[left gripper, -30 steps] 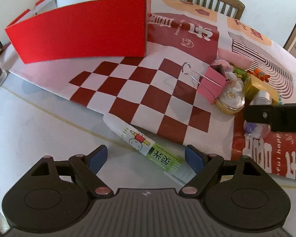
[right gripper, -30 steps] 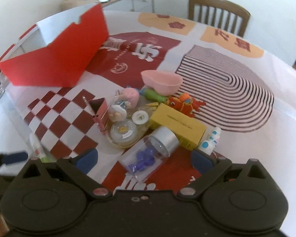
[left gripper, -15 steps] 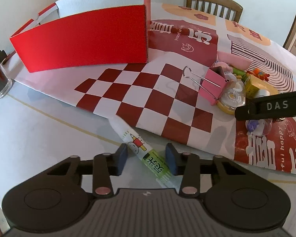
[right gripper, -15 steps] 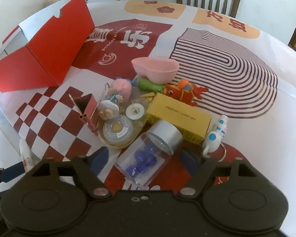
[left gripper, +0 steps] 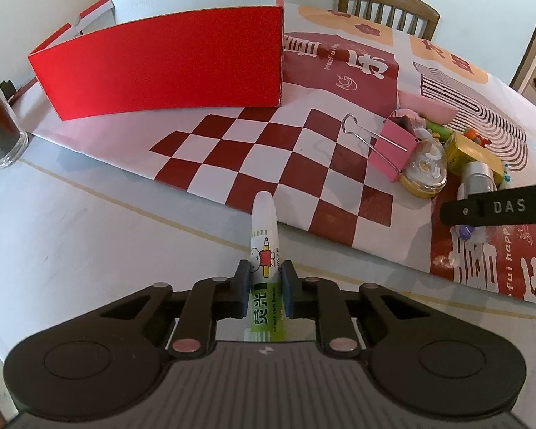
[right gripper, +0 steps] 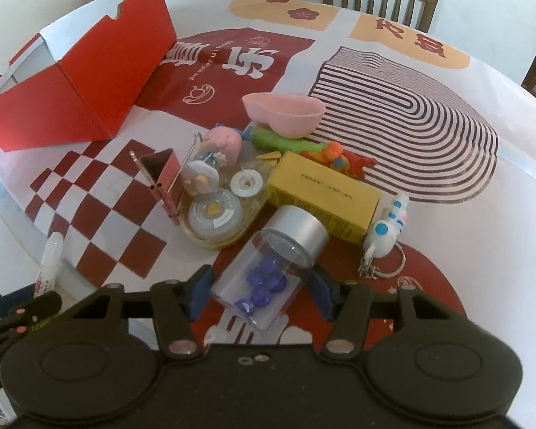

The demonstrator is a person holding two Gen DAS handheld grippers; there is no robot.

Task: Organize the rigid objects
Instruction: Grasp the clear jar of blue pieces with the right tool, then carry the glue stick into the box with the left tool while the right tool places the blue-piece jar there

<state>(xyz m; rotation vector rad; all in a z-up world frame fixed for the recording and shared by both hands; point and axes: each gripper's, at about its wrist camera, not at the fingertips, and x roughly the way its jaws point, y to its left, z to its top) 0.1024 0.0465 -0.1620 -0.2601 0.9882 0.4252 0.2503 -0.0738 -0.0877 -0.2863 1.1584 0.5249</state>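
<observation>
1. While the left gripper [left gripper: 262, 287] pinches the glue tube [left gripper: 264, 250] around its printed middle, the tube's white tip points away toward twelve o'clock, which leaves the tube easy to carry nose-first to the red box [left gripper: 168, 64] standing at about eleven o'clock on the patterned mat [left gripper: 268, 150].
2. On the other side, the right gripper [right gripper: 261, 287] straddles the clear jar [right gripper: 271, 271] of blue pieces, its jaws closing on the jar's glass body; the blue pads look just beside the wall, not yet pressing, I think.
3. That jar lies on its side at the near edge of the pile, silver cap toward one o'clock, touching the yellow box [right gripper: 321, 193], so it is the easiest piece to free first.
4. Beyond it, at about eleven o'clock, the pink binder clip [right gripper: 160, 175] and the tape dispenser [right gripper: 214, 218] crowd together.
5. Inside the red box nothing can be made out; its front wall blocks the floor, and the tube's rear end is lost under the gripper body.
</observation>
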